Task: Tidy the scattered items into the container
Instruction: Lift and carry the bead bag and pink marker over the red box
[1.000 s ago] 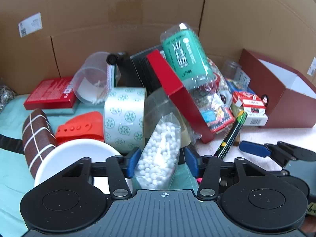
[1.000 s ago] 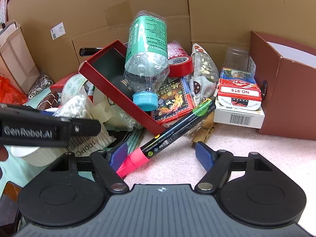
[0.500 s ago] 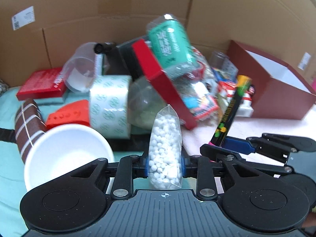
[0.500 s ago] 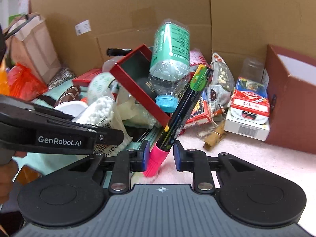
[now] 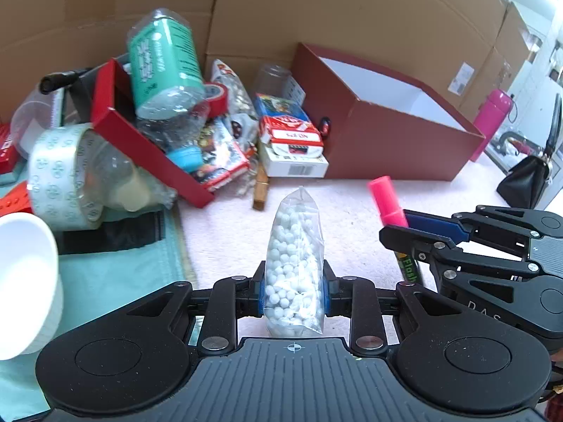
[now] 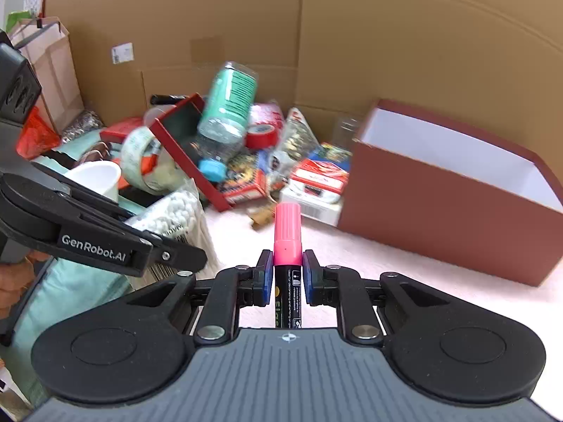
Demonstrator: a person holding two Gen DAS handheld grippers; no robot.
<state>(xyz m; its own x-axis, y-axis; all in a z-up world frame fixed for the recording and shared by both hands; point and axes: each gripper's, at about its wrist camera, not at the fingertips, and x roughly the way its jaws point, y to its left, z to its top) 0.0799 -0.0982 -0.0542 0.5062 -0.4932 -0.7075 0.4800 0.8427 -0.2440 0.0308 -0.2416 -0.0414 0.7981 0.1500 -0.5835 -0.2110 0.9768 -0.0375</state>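
My left gripper (image 5: pixel 293 290) is shut on a clear bag of white beads (image 5: pixel 295 263) and holds it upright above the pink carpet. My right gripper (image 6: pixel 288 276) is shut on a black marker with a pink cap (image 6: pixel 288 235), pink cap pointing forward; it also shows in the left wrist view (image 5: pixel 387 202). The open dark red box with a white inside (image 5: pixel 387 123) stands at the back right (image 6: pixel 450 190). A pile of scattered items lies to its left, with a green-labelled plastic bottle (image 5: pixel 162 63) on a tilted red lid (image 5: pixel 140 133).
The pile holds a patterned tape roll (image 5: pixel 59 176), card boxes (image 5: pixel 292 137), a red tape roll (image 6: pixel 262 135) and a white bowl (image 5: pixel 24 281). Cardboard walls (image 6: pixel 352 35) close the back. A black handbag (image 5: pixel 527 183) and pink flask (image 5: pixel 491 119) stand far right.
Both grippers lifted their items and swung right, away from the pile, toward the red box. The marker turned from leaning forward with its green end up to pink cap forward.
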